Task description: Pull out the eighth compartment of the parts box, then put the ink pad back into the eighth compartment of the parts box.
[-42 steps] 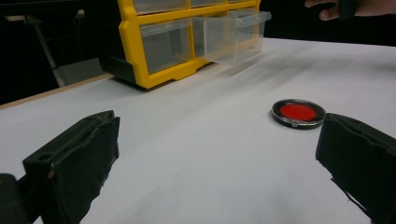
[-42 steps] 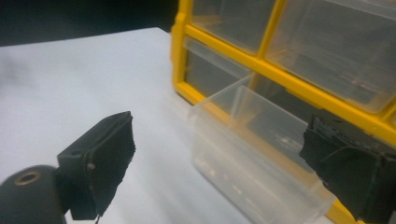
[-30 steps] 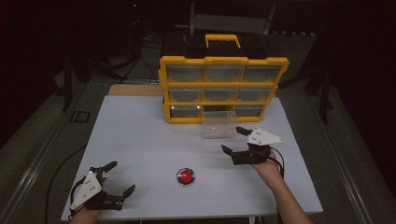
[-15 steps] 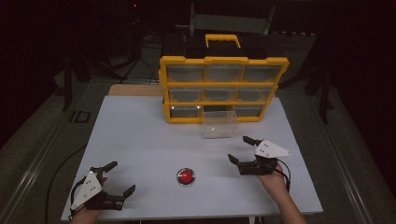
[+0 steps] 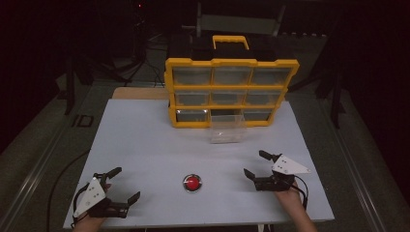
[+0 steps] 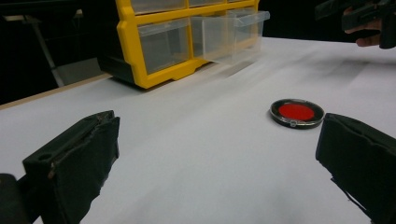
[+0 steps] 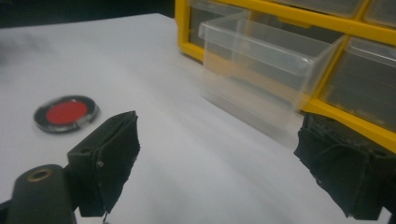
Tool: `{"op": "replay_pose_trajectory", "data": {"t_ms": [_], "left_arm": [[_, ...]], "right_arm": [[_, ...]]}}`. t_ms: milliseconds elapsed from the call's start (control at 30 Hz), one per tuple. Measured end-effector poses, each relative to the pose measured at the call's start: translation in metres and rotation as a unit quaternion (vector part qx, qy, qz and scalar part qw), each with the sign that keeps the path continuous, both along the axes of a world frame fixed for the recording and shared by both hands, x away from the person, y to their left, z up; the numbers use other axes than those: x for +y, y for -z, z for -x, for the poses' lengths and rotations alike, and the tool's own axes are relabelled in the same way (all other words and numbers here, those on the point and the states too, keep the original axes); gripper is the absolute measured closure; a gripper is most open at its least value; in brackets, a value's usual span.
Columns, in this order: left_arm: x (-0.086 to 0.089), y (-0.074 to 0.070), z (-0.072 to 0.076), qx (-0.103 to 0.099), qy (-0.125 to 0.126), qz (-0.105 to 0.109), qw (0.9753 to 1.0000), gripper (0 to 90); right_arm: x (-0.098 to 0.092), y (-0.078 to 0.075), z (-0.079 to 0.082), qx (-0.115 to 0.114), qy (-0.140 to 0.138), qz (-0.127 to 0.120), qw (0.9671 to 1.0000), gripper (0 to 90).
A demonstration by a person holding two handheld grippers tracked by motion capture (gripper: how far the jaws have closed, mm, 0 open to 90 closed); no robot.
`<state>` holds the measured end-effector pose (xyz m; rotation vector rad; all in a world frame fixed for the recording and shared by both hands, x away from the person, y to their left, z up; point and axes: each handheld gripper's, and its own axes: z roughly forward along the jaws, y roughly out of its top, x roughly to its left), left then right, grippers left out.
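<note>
While both jaws gape wide and hold nothing, with clear drawer (image 5: 226, 126) pulled out: reach right gripper (image 5: 262, 167) toward red disc (image 5: 192, 182), left gripper (image 5: 119, 184) idle.

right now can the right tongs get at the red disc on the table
Probably yes. The right tongs are open, hold nothing, and point toward the red disc; bare white table lies between them. The pulled-out clear drawer sits farther back, out of the way.
</note>
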<state>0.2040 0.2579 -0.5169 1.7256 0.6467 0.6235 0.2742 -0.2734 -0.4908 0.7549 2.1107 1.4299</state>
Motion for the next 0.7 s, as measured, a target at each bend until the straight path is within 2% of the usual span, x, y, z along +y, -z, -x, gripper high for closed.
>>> {"op": "replay_pose_trajectory", "data": {"t_ms": [133, 300, 433, 533, 700], "left_arm": [[0.0, 0.0, 0.0, 0.0, -0.001, 0.001, 1.0, 0.0], [0.0, 0.0, 0.0, 0.0, -0.001, -0.002, 1.0, 0.0], [0.002, 0.0, -0.001, 0.003, -0.006, 0.005, 1.0, 0.0], [0.001, 0.001, -0.001, 0.004, -0.005, 0.002, 1.0, 0.0], [0.001, 0.001, -0.001, 0.005, -0.004, 0.002, 1.0, 0.0]], "right_arm": [[-0.01, 0.005, 0.003, 0.0, 0.006, -0.002, 1.0, 12.3], [-0.017, 0.01, 0.002, -0.005, 0.02, 0.01, 0.9997, 12.4], [-0.017, 0.015, -0.002, 0.006, 0.029, 0.004, 0.9995, 11.9], [-0.017, 0.016, -0.003, 0.012, 0.022, -0.004, 0.9997, 13.1], [-0.011, 0.017, -0.001, 0.013, 0.009, 0.017, 0.9997, 12.9]]}}
